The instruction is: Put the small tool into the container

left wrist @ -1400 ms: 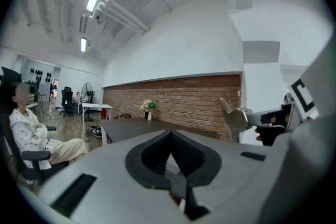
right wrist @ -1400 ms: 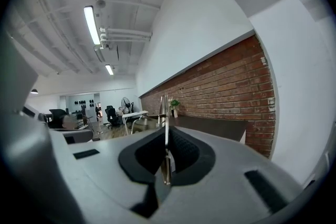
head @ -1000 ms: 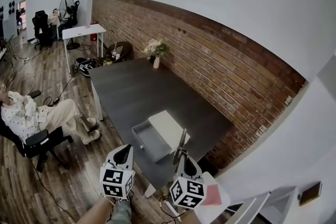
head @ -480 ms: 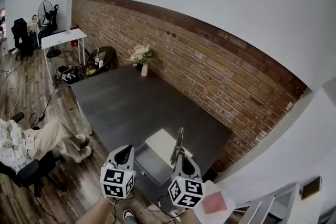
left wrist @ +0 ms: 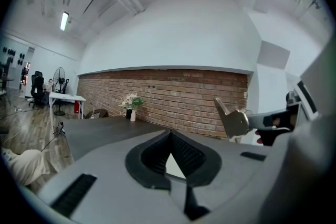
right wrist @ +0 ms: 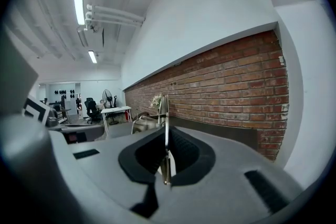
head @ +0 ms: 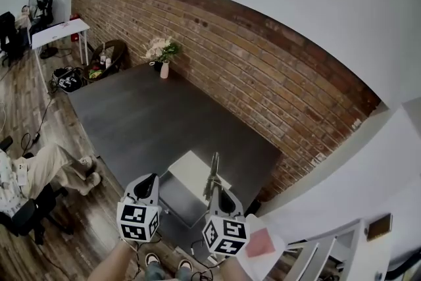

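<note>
Right gripper point(right wrist: 166, 136): jaws clamped on the small tool point(right wrist: 166, 115), a thin metal piece that projects beyond the jaw tips. In the head view the tool is held in the air over the near end of the dark table point(head: 151, 122), where the open grey container point(head: 176, 199) lies beside a white panel point(head: 191, 171). Left gripper point(left wrist: 169, 136): jaws together, nothing between them.

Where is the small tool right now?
The small tool is held in the right gripper, jaws shut on it. It sticks up at the head view's lower middle, above the open container near the dark table's near edge.
</note>
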A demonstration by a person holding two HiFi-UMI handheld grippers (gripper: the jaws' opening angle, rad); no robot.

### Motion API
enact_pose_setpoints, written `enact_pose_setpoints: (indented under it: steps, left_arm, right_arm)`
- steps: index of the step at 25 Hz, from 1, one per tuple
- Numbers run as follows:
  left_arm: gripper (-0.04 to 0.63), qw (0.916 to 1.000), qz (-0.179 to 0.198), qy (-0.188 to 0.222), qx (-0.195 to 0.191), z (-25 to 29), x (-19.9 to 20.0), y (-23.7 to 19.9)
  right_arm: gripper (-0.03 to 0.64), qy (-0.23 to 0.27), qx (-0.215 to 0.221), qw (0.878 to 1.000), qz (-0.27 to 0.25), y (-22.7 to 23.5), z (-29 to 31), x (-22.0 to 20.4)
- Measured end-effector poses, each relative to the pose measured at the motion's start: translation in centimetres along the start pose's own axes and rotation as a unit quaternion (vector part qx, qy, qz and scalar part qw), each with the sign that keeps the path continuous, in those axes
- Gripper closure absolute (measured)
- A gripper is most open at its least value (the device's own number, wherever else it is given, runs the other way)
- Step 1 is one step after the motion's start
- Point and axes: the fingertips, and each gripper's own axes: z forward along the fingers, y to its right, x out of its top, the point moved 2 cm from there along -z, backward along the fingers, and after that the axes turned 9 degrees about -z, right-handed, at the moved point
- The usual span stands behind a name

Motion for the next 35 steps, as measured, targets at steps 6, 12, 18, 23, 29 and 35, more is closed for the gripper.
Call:
enact_pose_setpoints:
  steps: [6,12,18,23,29,35]
  left_arm:
    - [0.595,0.9998,-0.007,-0.004,0.019,-0.3,-1.0,0.6]
    - [0.595,0.9991,-0.013,-0.007,0.041,-0.7,-2.1,0.2]
    - [0.595,0.9980,-0.009,-0.014,0.061,-1.0,-3.2,-1.4]
    - [0.595,0.9957,-0.021,-0.024,0.087,-1.6,-5.0,-4.0]
    - [0.595,0.9906,-0.041,-0.041,0.124,-3.3,-7.3,-7.4]
    - [0.595,0.9856,-0.054,-0.059,0.149,-4.2,-9.4,-10.4]
  right_arm:
    - [0.612,-0.011,0.024,1.000,-0.008,0.3,0.2,-0.7]
    - [0.612,-0.024,0.040,0.999,-0.016,0.3,0.6,-1.4]
    - [0.612,-0.043,0.061,0.997,-0.034,-0.4,1.5,-2.5]
    - [0.612,-0.066,0.085,0.993,-0.056,-1.9,2.6,-4.1]
    - [0.612,-0.096,0.101,0.987,-0.074,-3.8,3.4,-6.6]
    - [0.612,-0.122,0.110,0.980,-0.112,-5.2,4.2,-9.0]
